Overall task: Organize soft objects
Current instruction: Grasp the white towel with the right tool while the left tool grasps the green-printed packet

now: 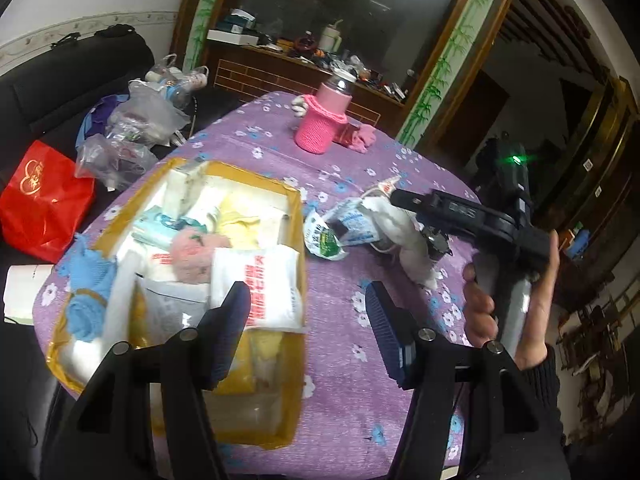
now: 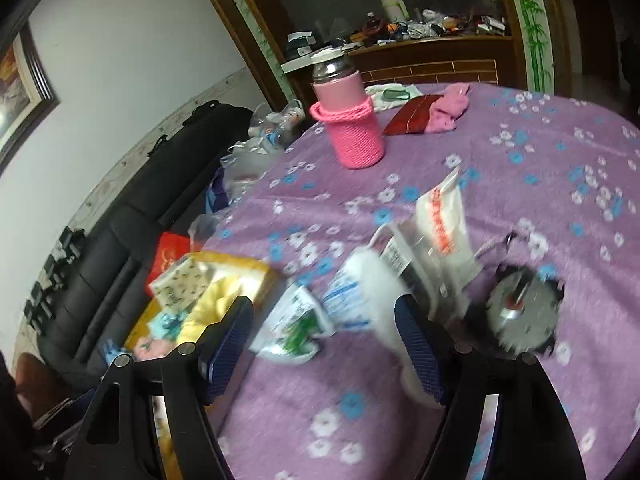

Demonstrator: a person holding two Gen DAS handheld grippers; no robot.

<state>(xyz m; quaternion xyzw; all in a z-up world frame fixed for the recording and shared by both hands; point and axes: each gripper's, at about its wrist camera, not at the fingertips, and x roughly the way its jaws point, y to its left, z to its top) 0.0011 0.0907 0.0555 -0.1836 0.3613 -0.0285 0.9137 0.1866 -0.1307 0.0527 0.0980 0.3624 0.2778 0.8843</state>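
You see soft packets (image 1: 256, 292) filling the yellow box (image 1: 294, 216); more white pouches (image 2: 352, 292) lie beside it on the desk (image 1: 340, 360).

Red print on the white packet (image 1: 256, 280) is too blurred to read.

Left gripper (image 1: 306, 320) hangs low in its own wrist view, blue-padded fingers (image 1: 232, 328) spread wide, nothing between them. Over to the right gripper (image 2: 324, 344): jaws wide apart too, blue pads (image 2: 420, 356) bare. From the left camera, the right hand (image 1: 516, 300) wraps the silver handle, thumb and fingers curled round it, dark sleeve at the wrist.
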